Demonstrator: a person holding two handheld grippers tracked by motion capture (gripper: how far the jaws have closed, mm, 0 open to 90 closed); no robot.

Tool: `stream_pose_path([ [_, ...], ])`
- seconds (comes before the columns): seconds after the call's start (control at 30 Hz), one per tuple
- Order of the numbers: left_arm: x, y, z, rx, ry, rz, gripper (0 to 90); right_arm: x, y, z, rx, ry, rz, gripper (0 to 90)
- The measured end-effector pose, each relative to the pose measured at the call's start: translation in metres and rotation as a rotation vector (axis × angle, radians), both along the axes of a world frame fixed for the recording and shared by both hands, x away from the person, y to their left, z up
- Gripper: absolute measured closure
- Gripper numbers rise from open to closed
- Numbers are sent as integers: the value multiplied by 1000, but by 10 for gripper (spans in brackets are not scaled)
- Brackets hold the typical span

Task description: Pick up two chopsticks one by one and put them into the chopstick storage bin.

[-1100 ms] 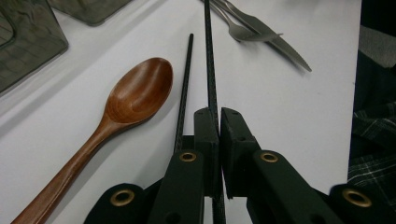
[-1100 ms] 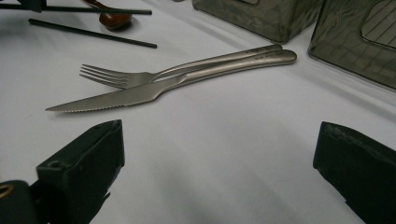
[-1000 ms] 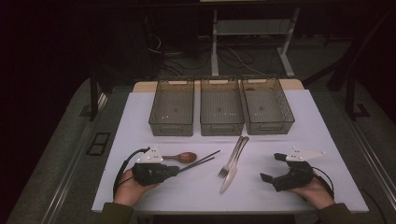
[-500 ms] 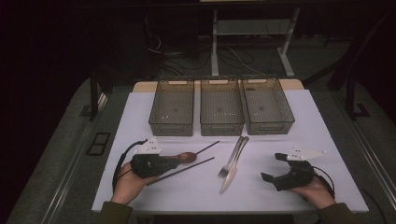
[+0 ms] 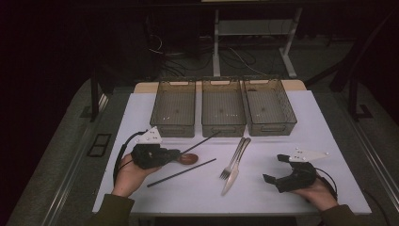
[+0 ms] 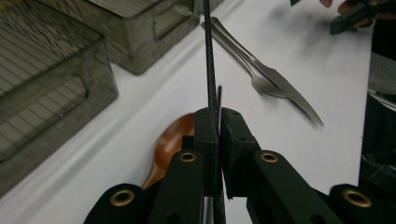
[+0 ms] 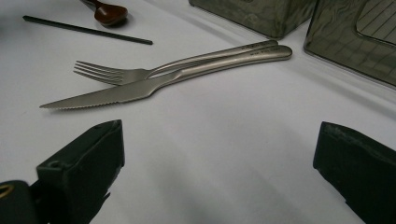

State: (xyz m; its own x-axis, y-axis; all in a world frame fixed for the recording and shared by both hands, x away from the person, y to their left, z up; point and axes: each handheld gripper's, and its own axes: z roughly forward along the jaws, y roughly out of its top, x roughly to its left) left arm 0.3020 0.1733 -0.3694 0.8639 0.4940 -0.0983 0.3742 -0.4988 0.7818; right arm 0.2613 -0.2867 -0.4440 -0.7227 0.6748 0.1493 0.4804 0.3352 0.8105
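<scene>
My left gripper point(image 5: 176, 153) point(image 6: 218, 116) is shut on the near end of a black chopstick point(image 5: 202, 141) point(image 6: 208, 60), which slants up and away toward the middle bin point(image 5: 223, 123). Just beneath the jaws lies a brown wooden spoon point(image 5: 189, 159) point(image 6: 172, 137). A second black chopstick point(image 5: 181, 173) point(image 7: 88, 30) lies flat on the white table. A steel fork point(image 5: 234, 161) point(image 7: 116, 73) and knife point(image 5: 235, 175) point(image 7: 121, 95) lie side by side at the centre. My right gripper point(image 5: 274, 168) point(image 7: 217, 135) rests open at the right, nothing between its jaws.
Three empty smoky plastic bins stand in a row at the back: left point(image 5: 173, 127), middle, right point(image 5: 273, 126). The white table point(image 5: 324, 132) ends at a front edge close to both hands. Dark floor, table legs and cables lie beyond.
The left gripper has risen and shifted left with one chopstick in its jaws, parting it from the other, which stays on the table. The right gripper has not moved.
</scene>
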Motion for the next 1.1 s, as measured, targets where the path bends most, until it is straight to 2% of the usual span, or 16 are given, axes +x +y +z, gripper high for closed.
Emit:
stream_pose_path([
  [0.2,12,0,7,-7,-11,17,848,0,0,0,3,0,-4,14],
  [0.53,34,-6,11,16,-17,47,848,0,-1,0,2,0,-3,14],
  [0.67,44,-7,12,30,-19,68,847,0,-1,0,1,-3,-3,14],
  [0.93,64,-6,17,15,-24,124,847,0,-1,0,5,1,-8,15],
  [1.1,78,-4,19,20,-22,158,848,0,-1,0,6,-2,-8,14],
])
